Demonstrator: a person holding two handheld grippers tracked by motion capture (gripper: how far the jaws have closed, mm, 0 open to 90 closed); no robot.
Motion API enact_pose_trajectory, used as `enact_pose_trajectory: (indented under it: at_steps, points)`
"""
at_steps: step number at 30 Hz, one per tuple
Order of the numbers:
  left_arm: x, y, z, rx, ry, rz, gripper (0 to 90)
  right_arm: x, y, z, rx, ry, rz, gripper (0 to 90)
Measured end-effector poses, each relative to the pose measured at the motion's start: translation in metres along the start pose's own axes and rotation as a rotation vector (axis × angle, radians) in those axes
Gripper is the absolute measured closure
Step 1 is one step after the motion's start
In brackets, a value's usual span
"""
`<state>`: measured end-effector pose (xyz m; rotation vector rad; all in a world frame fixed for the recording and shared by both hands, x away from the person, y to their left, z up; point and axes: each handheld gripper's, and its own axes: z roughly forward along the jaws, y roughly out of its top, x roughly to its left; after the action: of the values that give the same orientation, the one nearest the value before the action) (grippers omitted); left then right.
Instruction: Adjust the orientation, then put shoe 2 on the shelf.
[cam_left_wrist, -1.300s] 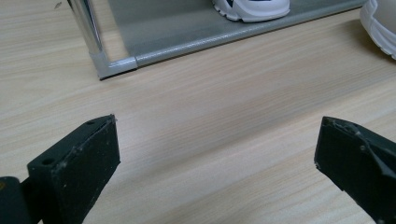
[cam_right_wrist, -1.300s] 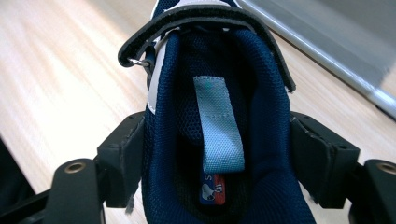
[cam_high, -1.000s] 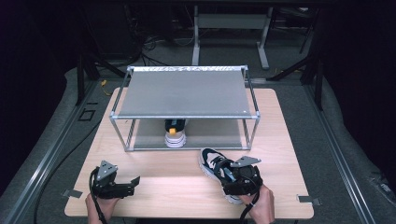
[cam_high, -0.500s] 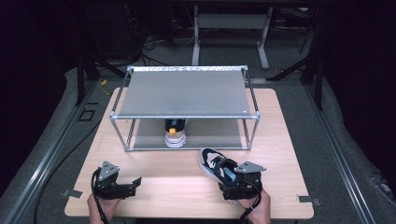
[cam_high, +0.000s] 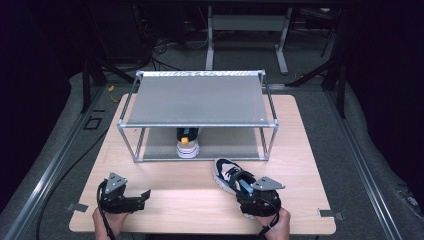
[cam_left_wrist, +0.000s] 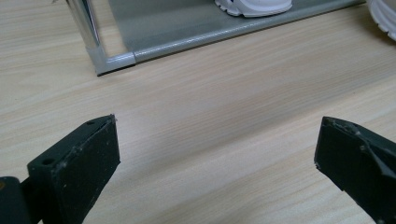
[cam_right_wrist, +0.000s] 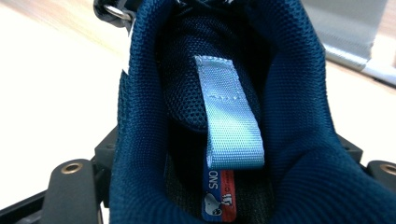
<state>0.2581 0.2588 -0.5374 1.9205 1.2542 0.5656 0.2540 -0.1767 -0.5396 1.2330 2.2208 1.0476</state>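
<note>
On the wooden table (cam_high: 165, 175), the right gripper (cam_high: 260, 204) sits at the heel of a dark blue sneaker (cam_high: 231, 176) that lies near the front edge, toe pointing toward the metal rack (cam_high: 200, 100). Its jaws have just been closing, and in the right gripper view they stand on either side of the heel, the blue mesh collar and light blue pull tab (cam_right_wrist: 231, 116) bulging between them; whether the pads already press on the fabric I cannot tell. The left gripper (cam_high: 131, 201) rests low over bare wood at the front left corner, well apart from the sneaker, jaws spread wide with nothing between them. A second sneaker (cam_high: 188, 145) stands on the rack's lower shelf, heel facing out
</note>
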Motion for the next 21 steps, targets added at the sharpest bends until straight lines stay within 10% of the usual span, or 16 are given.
enact_pose_trajectory:
  at_steps: [21]
  points:
    - [0.003, -0.003, -0.002, -0.007, 0.008, -0.006, 0.1, 0.004, 0.019, -0.028, -0.071, -0.068, 0.017, 24.2]
